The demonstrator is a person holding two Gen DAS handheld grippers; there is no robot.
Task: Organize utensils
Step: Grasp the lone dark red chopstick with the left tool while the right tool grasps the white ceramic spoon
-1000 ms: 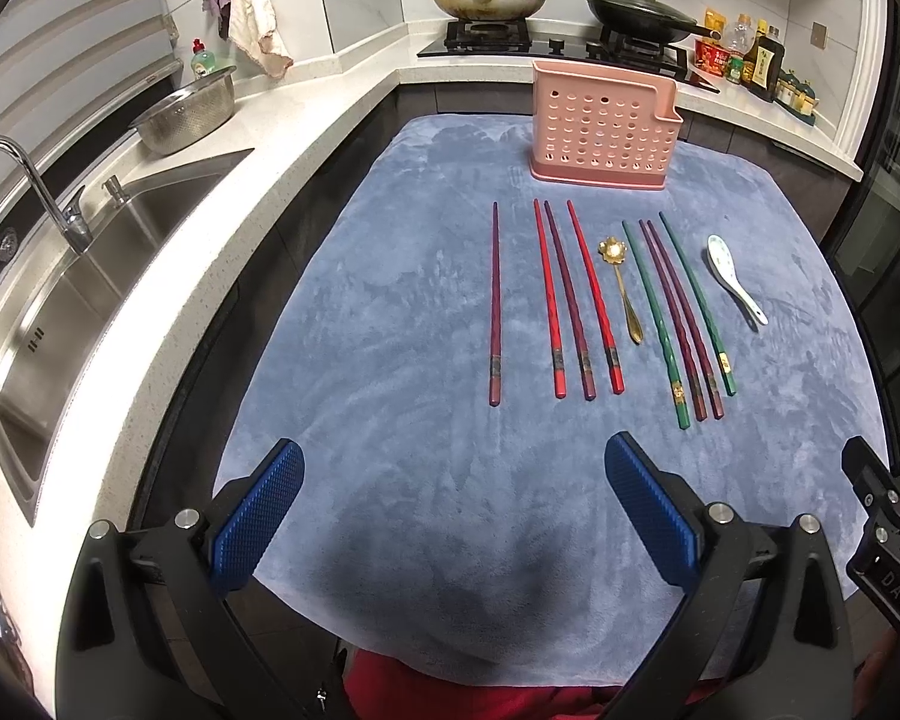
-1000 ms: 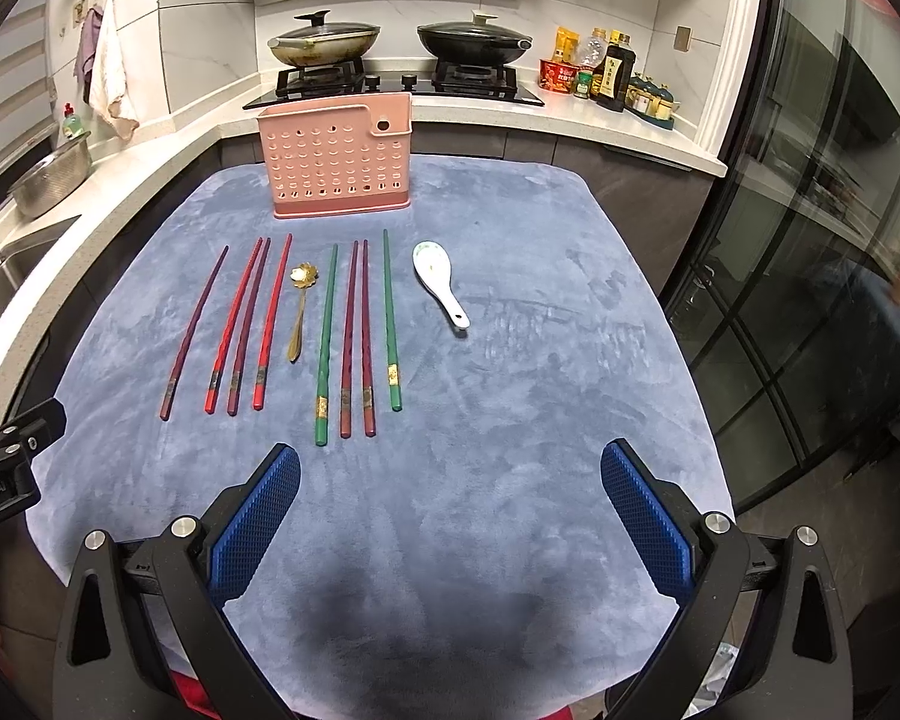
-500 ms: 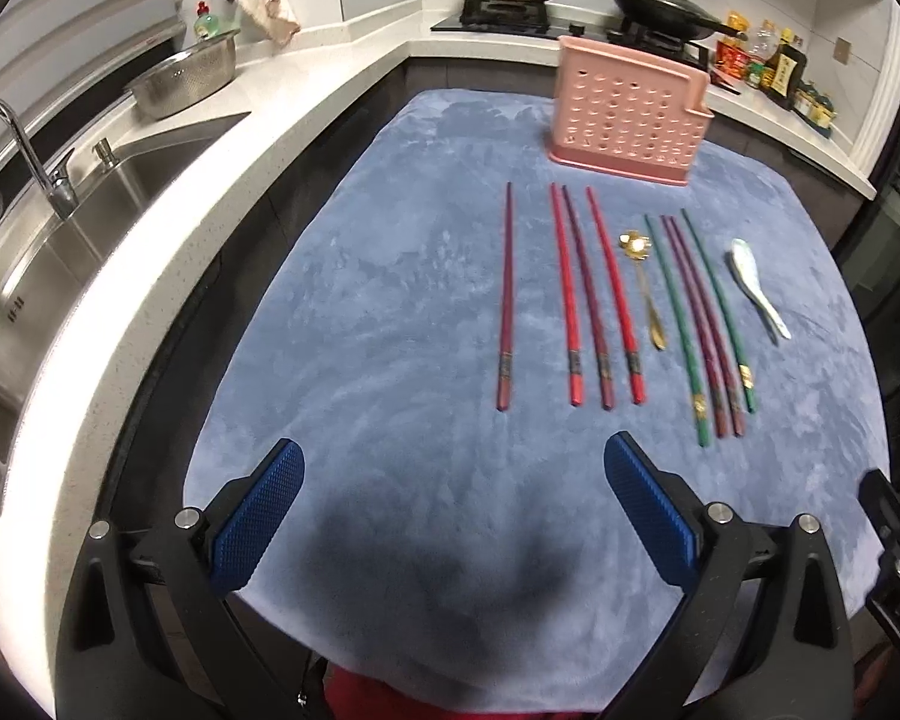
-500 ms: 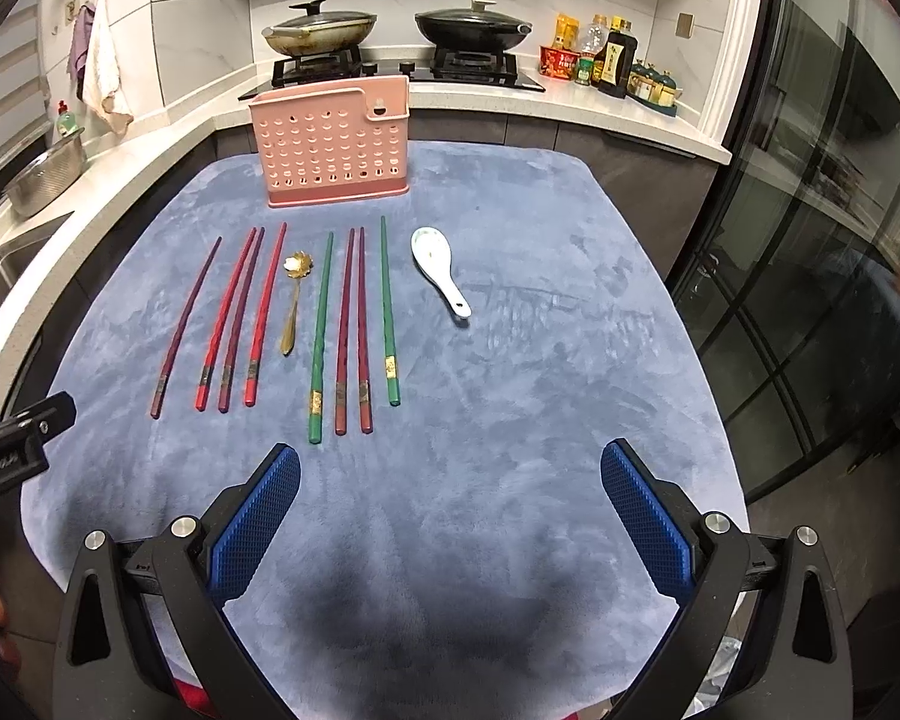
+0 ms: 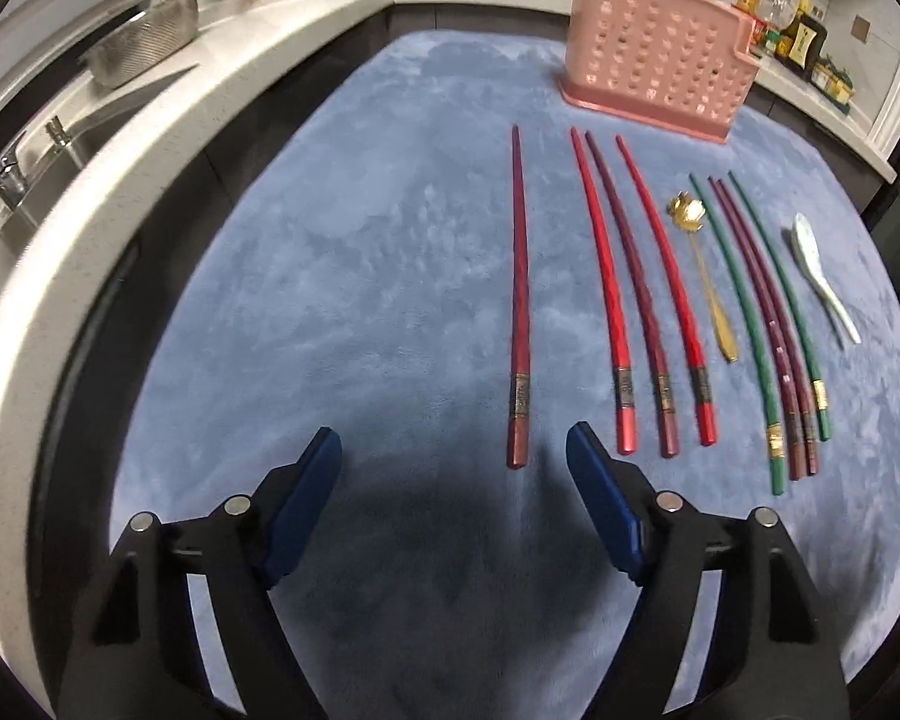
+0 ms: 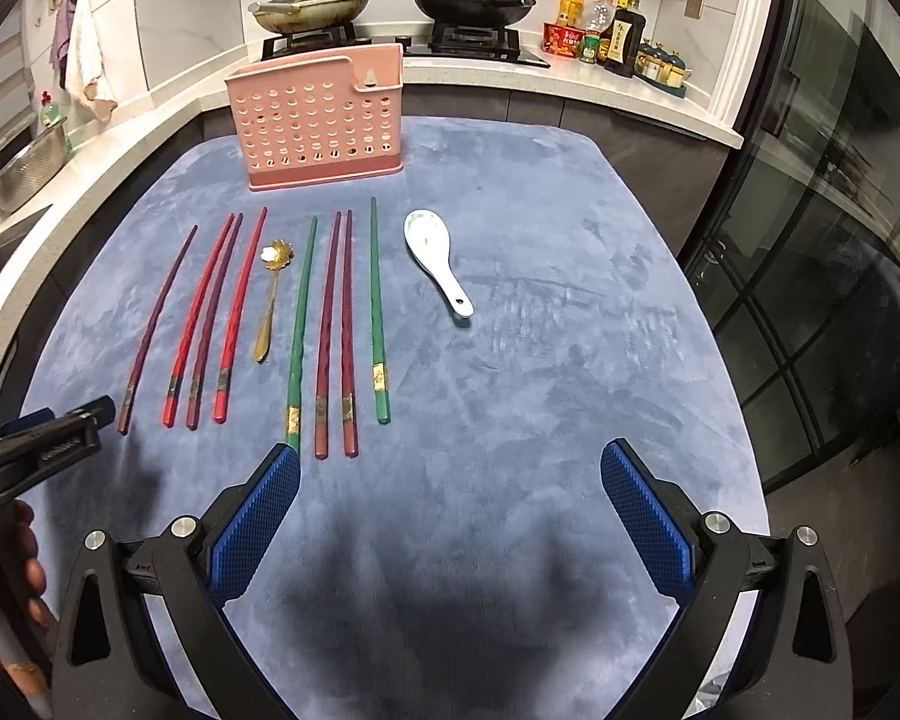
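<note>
Blue cloth (image 5: pixel 330 300) covered the counter, the pink holder (image 5: pixel 654 72) at its far edge. Near of it lay chopsticks and spoons. Left gripper (image 5: pixel 453 468), jaws just narrowing, empty, approached the leftmost dark-red chopstick (image 5: pixel 519 300); right gripper (image 6: pixel 450 480) was spread. Next: straddle it, pinch.

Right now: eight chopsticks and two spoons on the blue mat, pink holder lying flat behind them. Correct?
One error: the pink holder stands upright, not flat; the right wrist view shows it clearly. The rest holds: eight chopsticks, the gold spoon and the white spoon on the blue mat.
</note>
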